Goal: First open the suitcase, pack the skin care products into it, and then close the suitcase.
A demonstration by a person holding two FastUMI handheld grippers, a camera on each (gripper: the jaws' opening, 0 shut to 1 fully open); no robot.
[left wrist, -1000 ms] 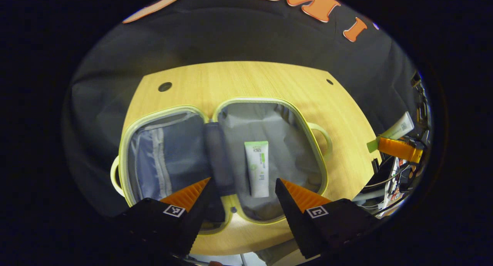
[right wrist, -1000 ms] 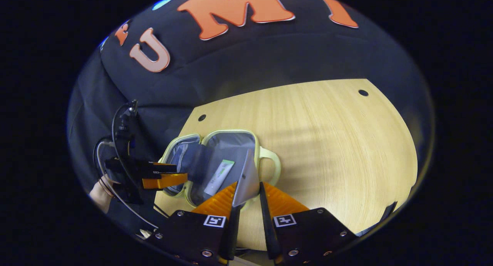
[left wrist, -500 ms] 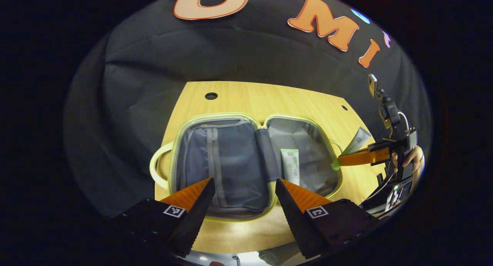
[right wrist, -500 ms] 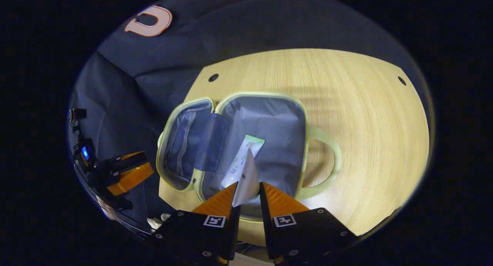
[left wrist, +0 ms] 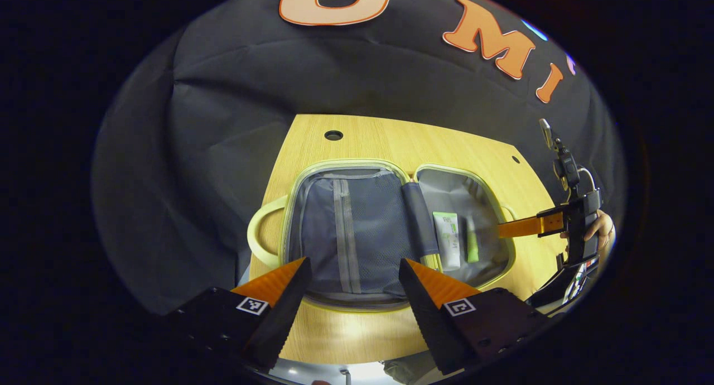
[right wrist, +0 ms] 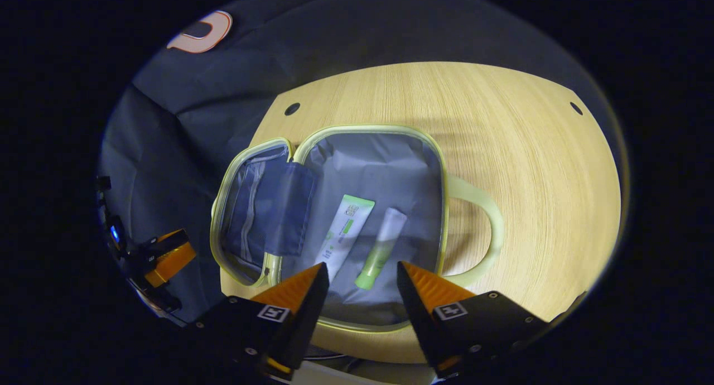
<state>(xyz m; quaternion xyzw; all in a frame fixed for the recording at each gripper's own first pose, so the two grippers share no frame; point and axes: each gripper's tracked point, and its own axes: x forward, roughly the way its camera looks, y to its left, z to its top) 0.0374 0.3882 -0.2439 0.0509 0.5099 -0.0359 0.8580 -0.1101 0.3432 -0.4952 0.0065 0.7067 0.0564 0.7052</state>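
The suitcase (right wrist: 334, 145) lies butterflied open on the pale wood-grain counter (right wrist: 530, 167), and both skin care products are inside its right half: a flat white tube with green print (right wrist: 343, 234) and, just beside it at its 3 o'clock, a slimmer tube with a green cap (right wrist: 382, 248). The right gripper (right wrist: 357, 276) hovers above that half with its fingers spread wide and nothing between them; the left gripper (left wrist: 351, 270) hangs over the near rim, likewise agape and empty. So packing looks done, and closing is the step in hand. My read: the next move calls for catching the mesh-pocket half (left wrist: 348, 229) by its rim or its looped handle (left wrist: 262, 234) at 9 o'clock and folding it over the soft grey spine (left wrist: 418, 217). The shell is rounded and pale yellow-green, lined in crinkly grey fabric, with a zip running down the pocket. The handle on the far side (right wrist: 479, 223) is a smooth curved loop lying flat on the wood.
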